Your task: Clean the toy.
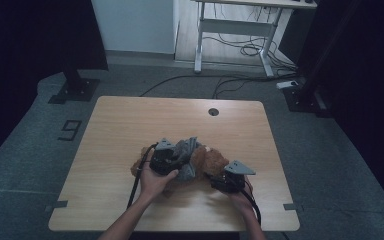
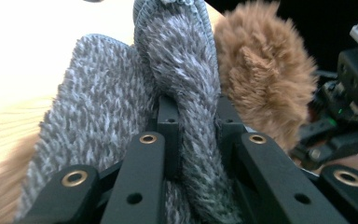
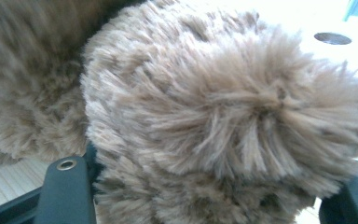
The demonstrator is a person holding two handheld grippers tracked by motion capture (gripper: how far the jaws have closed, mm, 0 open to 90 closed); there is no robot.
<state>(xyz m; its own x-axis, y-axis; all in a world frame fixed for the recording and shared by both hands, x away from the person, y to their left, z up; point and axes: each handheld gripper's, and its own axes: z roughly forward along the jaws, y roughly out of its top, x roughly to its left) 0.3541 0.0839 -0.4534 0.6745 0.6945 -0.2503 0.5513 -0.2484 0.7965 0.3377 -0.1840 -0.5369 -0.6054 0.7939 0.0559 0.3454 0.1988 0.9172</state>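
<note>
The left gripper [image 2: 191, 140] pinches a fold of the grey knit cloth [image 2: 121, 107], while the right gripper [image 3: 205, 196] clamps the brown plush toy [image 3: 223, 116] lying mid-table [image 1: 130, 120]. If the two pull apart, the thin pinch could slip off the fuzzy knit, or the cloth could snag on the fur and drag the toy.
</note>
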